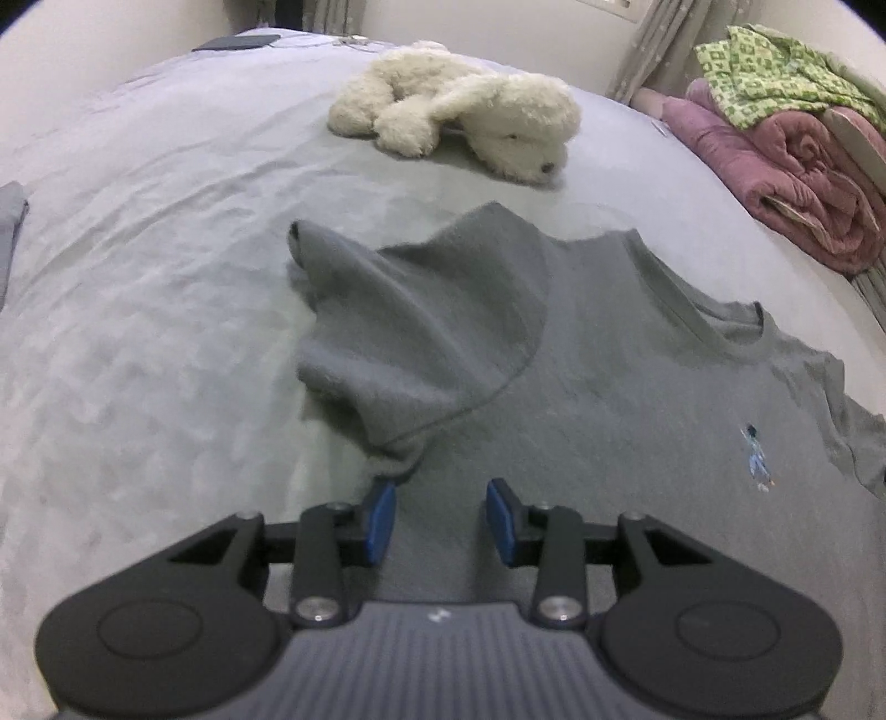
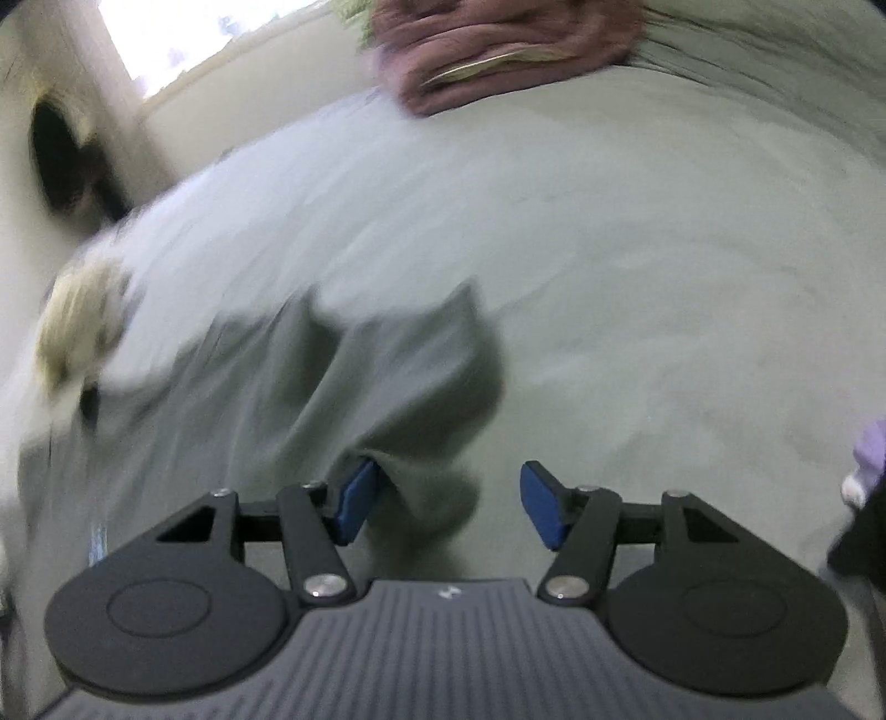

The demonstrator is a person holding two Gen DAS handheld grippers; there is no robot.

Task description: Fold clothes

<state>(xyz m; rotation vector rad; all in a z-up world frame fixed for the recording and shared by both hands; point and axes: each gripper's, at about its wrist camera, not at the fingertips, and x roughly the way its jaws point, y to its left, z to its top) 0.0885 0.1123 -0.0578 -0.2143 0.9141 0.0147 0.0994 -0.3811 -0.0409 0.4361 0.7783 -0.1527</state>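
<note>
A grey T-shirt (image 1: 609, 354) lies spread on the bed, chest logo up, collar toward the right. Its left sleeve (image 1: 398, 327) is bunched and folded over the body. My left gripper (image 1: 441, 520) is open, its blue pads just over the shirt's side near the armpit, holding nothing. In the blurred right wrist view the shirt's other sleeve (image 2: 410, 360) lies rumpled on the sheet. My right gripper (image 2: 443, 507) is open over that sleeve's edge, with cloth between the pads but not clamped.
A white plush dog (image 1: 465, 111) lies on the bed beyond the shirt. A folded pink blanket (image 1: 797, 166) with a green patterned garment (image 1: 775, 66) on top sits at the right. The pale sheet (image 1: 138, 277) stretches left. A dark flat item (image 1: 238, 41) lies far back.
</note>
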